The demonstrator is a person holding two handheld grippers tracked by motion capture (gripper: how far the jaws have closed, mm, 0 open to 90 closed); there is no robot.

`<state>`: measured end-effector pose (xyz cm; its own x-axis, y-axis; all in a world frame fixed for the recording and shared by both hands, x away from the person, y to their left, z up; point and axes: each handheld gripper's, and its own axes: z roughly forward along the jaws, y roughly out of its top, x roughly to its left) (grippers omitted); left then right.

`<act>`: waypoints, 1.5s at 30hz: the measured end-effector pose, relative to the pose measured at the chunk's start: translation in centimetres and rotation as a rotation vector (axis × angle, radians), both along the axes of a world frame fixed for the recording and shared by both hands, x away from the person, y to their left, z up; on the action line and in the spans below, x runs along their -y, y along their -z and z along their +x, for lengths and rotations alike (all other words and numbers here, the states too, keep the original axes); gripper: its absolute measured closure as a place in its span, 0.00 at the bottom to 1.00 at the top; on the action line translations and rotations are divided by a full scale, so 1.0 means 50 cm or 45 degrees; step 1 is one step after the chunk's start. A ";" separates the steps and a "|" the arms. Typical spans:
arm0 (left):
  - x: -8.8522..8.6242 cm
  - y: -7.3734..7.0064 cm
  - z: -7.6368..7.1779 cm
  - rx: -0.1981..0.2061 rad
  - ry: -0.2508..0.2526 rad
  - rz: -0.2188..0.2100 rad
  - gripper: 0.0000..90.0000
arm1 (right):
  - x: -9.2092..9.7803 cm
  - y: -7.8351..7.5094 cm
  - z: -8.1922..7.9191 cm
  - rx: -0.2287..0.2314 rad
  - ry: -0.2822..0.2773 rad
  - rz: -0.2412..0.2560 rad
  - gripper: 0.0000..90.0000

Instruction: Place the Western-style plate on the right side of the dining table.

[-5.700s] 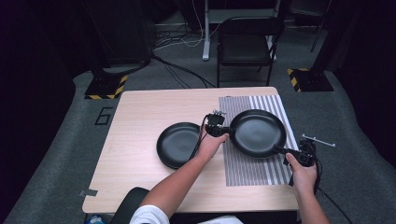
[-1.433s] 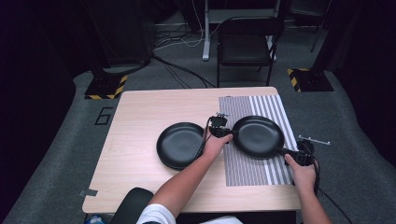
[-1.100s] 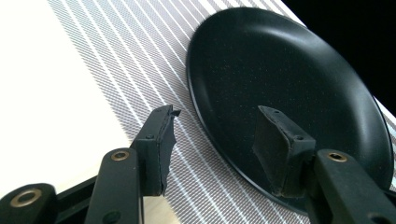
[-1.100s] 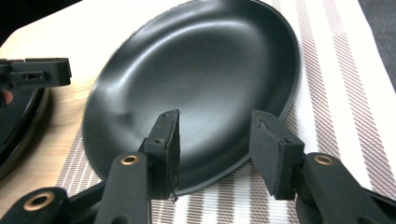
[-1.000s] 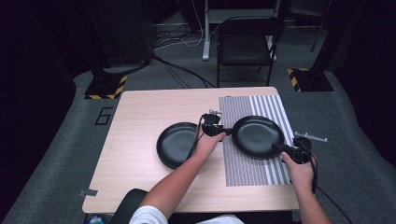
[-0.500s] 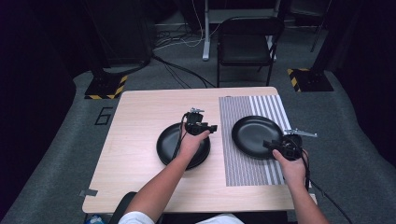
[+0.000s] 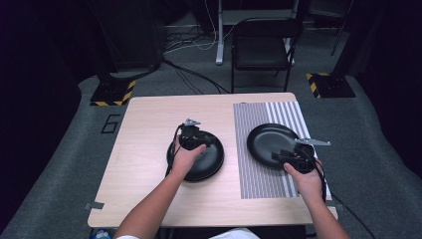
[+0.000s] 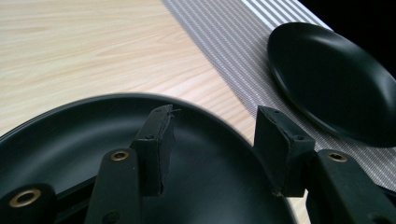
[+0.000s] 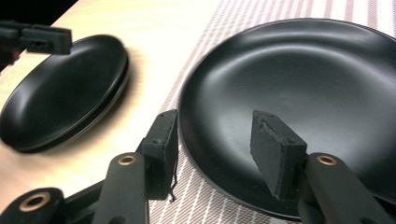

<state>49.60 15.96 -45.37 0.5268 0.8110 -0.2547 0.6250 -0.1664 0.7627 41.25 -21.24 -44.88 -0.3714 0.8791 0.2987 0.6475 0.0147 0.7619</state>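
A black plate [image 7: 268, 141] lies on the striped mat [image 7: 259, 179] at the right. More black plates [image 7: 204, 162], stacked, sit on the bare wood left of the mat. My left gripper [image 7: 191, 135] hovers over the stack's far part, open with nothing between its fingers; its own view shows my left gripper [image 8: 215, 116] above the stacked plate [image 8: 70, 149], with the other plate [image 8: 336, 84] beyond. My right gripper [image 7: 287, 157] stands open at the near rim of the right plate. In its view my right gripper [image 9: 212, 119] straddles that plate's [image 9: 303, 79] rim, one finger outside it.
The wooden table [image 7: 149, 124] has free room at its left and far side. The mat covers its right part, near the table's right edge. A folding chair [image 7: 261, 47] and floor cables stand beyond the far edge.
My left gripper has left the right plate's left rim and moved left over the stacked plates. My right gripper has shifted left along the right plate's near rim.
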 end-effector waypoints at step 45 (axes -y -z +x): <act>-0.273 0.058 -0.074 0.034 -0.414 0.153 0.52 | -0.156 0.095 -0.038 0.006 -0.461 -0.198 0.54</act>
